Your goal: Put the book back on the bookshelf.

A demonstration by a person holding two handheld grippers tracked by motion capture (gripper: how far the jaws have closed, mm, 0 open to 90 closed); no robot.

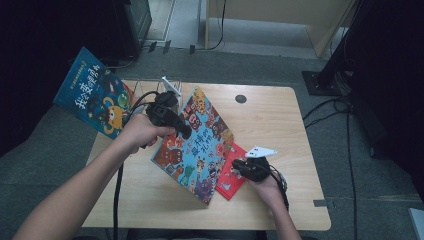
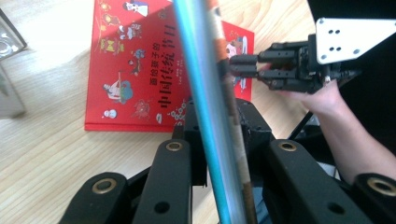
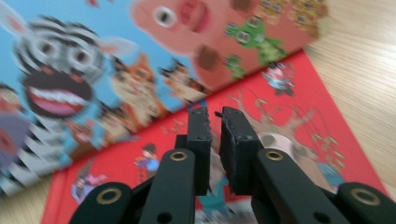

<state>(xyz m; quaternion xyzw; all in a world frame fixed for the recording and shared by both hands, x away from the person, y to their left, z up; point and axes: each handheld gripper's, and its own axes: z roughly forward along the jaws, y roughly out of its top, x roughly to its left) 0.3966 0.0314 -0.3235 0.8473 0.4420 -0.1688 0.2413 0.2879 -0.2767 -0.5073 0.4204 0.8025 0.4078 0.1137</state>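
A blue picture book with cartoon animals (image 1: 197,145) is tilted up off the wooden table (image 1: 270,120). My left gripper (image 1: 185,132) is shut on its upper left edge. In the left gripper view that book (image 2: 205,84) runs edge-on between the jaws of the left gripper (image 2: 215,109). A red picture book (image 1: 230,176) lies flat under the animal book's lower right corner. My right gripper (image 1: 237,165) hovers over the red cover (image 3: 299,107). The jaws of the right gripper (image 3: 214,116) stand a narrow gap apart with nothing between them. It appears again as the right gripper (image 2: 231,65) in the left gripper view.
A second blue book (image 1: 95,95) leans out over the table's far left corner beside a clear plastic stand (image 1: 170,86). A round black grommet (image 1: 241,98) sits near the far edge. Cables (image 1: 345,120) lie on the floor to the right.
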